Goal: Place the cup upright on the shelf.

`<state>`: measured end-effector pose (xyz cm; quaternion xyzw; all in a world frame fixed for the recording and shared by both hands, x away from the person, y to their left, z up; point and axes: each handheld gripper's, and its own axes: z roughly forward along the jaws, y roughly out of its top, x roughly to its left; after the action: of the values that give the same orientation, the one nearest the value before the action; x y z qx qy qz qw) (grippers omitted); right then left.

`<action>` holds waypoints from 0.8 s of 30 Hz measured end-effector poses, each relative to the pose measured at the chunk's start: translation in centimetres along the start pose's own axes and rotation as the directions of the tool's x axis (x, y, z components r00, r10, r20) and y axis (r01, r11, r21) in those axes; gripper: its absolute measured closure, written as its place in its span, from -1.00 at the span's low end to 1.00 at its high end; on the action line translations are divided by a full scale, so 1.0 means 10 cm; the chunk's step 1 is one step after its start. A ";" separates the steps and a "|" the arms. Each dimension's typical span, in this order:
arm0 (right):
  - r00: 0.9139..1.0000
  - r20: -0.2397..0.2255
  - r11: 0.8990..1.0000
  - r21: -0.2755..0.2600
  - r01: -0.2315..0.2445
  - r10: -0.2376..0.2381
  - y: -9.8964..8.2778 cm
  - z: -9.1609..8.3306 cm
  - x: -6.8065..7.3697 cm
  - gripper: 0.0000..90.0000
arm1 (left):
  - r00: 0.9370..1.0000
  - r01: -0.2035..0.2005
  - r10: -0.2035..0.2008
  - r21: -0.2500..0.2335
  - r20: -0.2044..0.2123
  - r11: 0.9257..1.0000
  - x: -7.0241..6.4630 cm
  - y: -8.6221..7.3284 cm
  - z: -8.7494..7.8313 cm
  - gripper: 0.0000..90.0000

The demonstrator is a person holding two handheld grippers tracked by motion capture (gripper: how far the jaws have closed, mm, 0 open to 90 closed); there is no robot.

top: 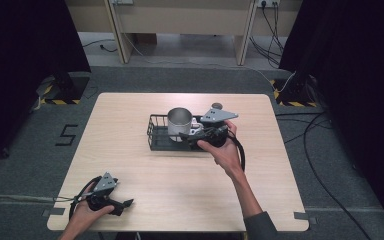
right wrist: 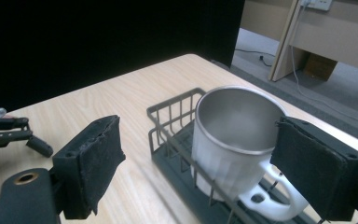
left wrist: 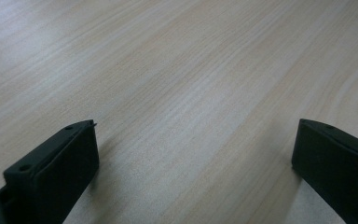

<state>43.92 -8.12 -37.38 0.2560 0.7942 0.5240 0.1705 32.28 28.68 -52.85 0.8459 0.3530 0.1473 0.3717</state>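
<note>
R tool (right wrist: 200, 163) spread wide by mug (right wrist: 235, 140) in wire basket (right wrist: 168, 116); centre on handle, close slow; L tool (left wrist: 193, 163) spread, idle on bench (left wrist: 191, 70)

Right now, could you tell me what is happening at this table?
A person works with two tools. The right hand-held gripper is at a metal mug standing upright in a black wire basket, jaws open and not yet closed on it. The left hand-held gripper rests near the table's front-left corner, jaws open over bare wood.
</note>
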 end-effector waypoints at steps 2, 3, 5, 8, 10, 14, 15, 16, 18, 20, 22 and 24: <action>1.000 -0.002 1.000 0.003 -0.003 0.003 -0.05 -0.02 0.02 -0.65 | 1.000 0.000 0.000 0.000 0.000 1.000 0.00 0.00 0.00 -1.00; 1.000 -0.002 1.000 0.003 -0.003 0.003 -0.05 -0.02 0.02 -0.65 | 1.000 0.000 0.000 0.000 0.000 1.000 0.00 0.00 0.00 -1.00; 1.000 -0.002 1.000 0.009 -0.007 0.007 -0.09 -0.04 0.03 -0.65 | 1.000 0.000 0.000 0.000 0.000 1.000 0.00 0.00 0.00 -1.00; 1.000 0.003 1.000 0.016 -0.008 0.008 -0.16 -0.07 0.05 -0.65 | 1.000 0.000 0.000 0.000 0.000 1.000 0.00 0.00 0.00 -1.00; 1.000 0.004 1.000 0.014 -0.010 0.010 -0.20 -0.10 0.07 -0.65 | 1.000 -0.001 0.001 0.000 0.000 1.000 0.00 0.00 0.00 -1.00; 1.000 0.008 1.000 0.015 -0.017 0.017 -0.29 -0.16 0.09 -0.65 | 1.000 -0.001 0.001 0.000 0.000 1.000 0.00 0.00 0.00 -1.00; 1.000 0.007 1.000 0.015 -0.020 0.020 -0.31 -0.17 0.10 -0.65 | 1.000 -0.001 0.001 0.000 0.000 1.000 0.00 0.00 0.00 -1.00; 1.000 0.008 1.000 0.012 -0.025 0.025 -0.35 -0.20 0.10 -0.65 | 1.000 0.000 0.000 0.000 0.000 1.000 0.00 0.00 0.00 -1.00; 1.000 0.006 0.999 0.009 -0.030 0.030 -0.39 -0.23 0.11 -0.65 | 1.000 0.000 0.000 0.000 0.000 1.000 0.00 0.00 0.00 -1.00; 1.000 0.004 0.999 0.013 -0.030 0.030 -0.41 -0.23 0.11 -0.65 | 1.000 0.000 0.000 -0.001 0.000 1.000 0.00 0.00 0.00 -1.00; 1.000 0.007 0.999 0.028 -0.015 0.015 -0.45 -0.25 0.14 -0.65 | 1.000 0.000 0.000 0.000 0.000 1.000 0.00 0.00 0.00 -1.00; 1.000 0.000 0.999 0.043 -0.009 0.009 -0.52 -0.26 0.18 -0.65 | 1.000 0.000 0.000 0.000 0.000 1.000 0.00 0.00 0.00 -1.00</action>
<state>39.83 -10.70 -41.18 0.2631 0.8042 0.5076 0.1626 32.28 28.68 -52.85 0.8459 0.3528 0.1474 0.3718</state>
